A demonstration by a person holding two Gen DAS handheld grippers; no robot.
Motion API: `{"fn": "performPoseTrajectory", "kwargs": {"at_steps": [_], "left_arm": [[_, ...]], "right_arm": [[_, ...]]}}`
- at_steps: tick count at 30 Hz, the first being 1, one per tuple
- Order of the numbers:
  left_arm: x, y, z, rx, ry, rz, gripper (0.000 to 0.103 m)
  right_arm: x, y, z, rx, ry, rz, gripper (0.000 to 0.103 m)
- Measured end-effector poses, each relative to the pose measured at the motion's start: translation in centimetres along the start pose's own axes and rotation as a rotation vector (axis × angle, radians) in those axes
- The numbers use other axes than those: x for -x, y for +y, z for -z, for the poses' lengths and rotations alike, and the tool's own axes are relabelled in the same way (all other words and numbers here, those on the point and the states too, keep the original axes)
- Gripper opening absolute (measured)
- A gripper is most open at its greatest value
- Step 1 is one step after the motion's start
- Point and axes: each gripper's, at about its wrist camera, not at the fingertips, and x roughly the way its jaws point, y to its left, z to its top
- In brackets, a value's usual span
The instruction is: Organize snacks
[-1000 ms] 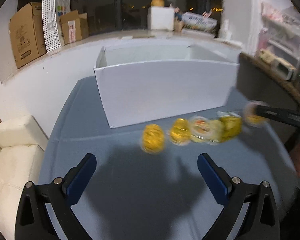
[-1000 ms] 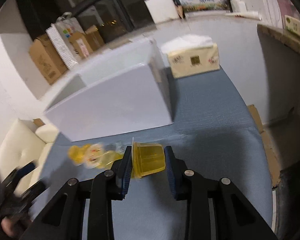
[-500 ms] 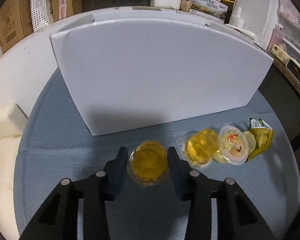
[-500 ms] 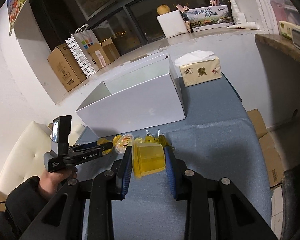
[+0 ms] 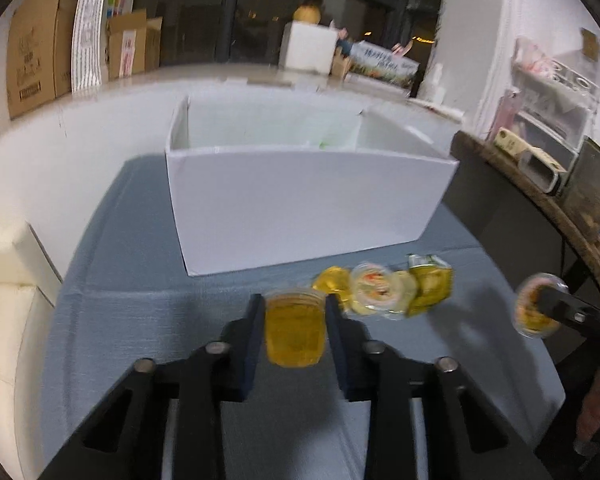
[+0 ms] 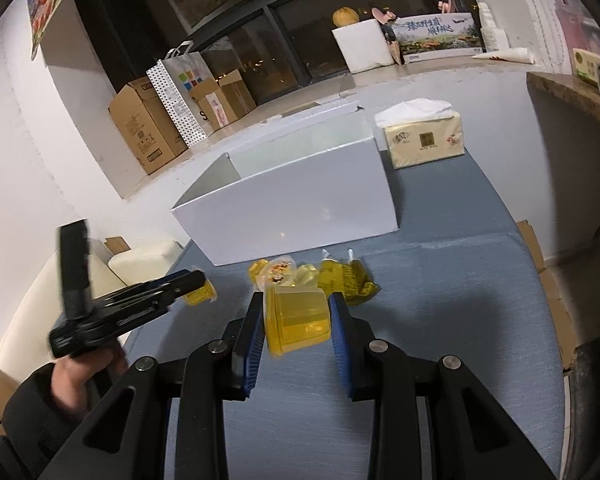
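Since the earlier frame, the left gripper point(image 5: 295, 334) came down on a yellow jelly cup point(image 5: 296, 332), clenched on it, and now carries it off the blue tablecloth point(image 5: 140, 320). Right gripper point(image 6: 296, 320) is also clenched, on its own jelly cup point(image 6: 296, 314), w/ no change. Other snacks point(image 6: 320, 276) lie in a small pile just in front of the white box point(image 6: 300, 208), which is open at the top. To do this step well: lift both cups above the box's front wall before going fwd, keep them level, release only when inside, and keep the two grippers apart.
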Motion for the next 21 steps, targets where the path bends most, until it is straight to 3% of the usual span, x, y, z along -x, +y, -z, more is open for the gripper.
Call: {"fn": "performPoseTrajectory", "kwargs": {"at_steps": [1, 8, 9, 11, 13, 14, 16, 21], "left_arm": [[0.1, 0.1, 0.0, -0.007, 0.006, -0.006, 0.009], [-1.6, 1.2, 1.5, 0.028, 0.061, -0.012, 0.013], [-1.5, 1.3, 1.9, 0.034, 0.069, -0.024, 0.019], [-1.8, 1.2, 2.0, 0.045, 0.069, -0.044, 0.06], [-1.8, 1.5, 2.2, 0.056, 0.063, -0.073, 0.084], [-1.5, 1.6, 2.4, 0.058, 0.051, -0.1, 0.087], [-0.7, 2.0, 2.8, 0.064, 0.03, -0.084, 0.089], [0.7, 3.6, 3.5, 0.097, 0.009, -0.111, 0.09]], "right_arm": [[-0.1, 0.1, 0.0, 0.004, 0.004, 0.001, 0.034], [0.1, 0.4, 0.4, 0.004, 0.003, -0.01, 0.034], [0.2, 0.4, 0.4, 0.001, 0.003, -0.009, 0.034], [0.3, 0.2, 0.3, -0.003, 0.001, -0.01, 0.034], [0.4, 0.3, 0.3, -0.003, -0.001, -0.013, 0.034], [0.4, 0.3, 0.4, -0.002, -0.002, -0.014, 0.034], [0.4, 0.4, 0.5, -0.002, -0.002, -0.019, 0.034], [0.2, 0.5, 0.8, -0.007, 0.006, -0.03, 0.034]]}}
